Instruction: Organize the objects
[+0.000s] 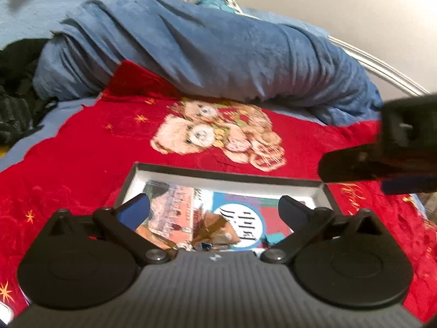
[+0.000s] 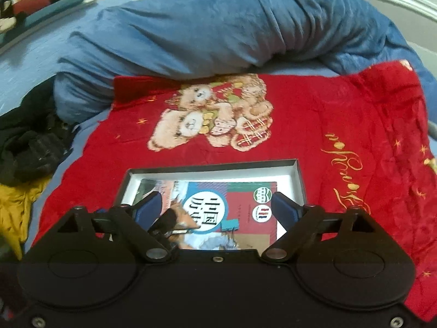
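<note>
Both claws spread wide, empty — left gripper (image 1: 213,209), right gripper (image 2: 215,205) — above book (image 2: 232,213) lying in box (image 2: 213,170).

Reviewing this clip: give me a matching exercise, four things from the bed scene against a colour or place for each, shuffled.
Things:
1. book
2. teddy-bear blanket
3. rolled duvet
4. dark clothes

Descriptions:
A. blue, behind the red cloth
B. inside the shallow grey box
C. red, under the box
D. heaped at the left edge

Pairs: 1-B, 2-C, 3-A, 4-D
</note>
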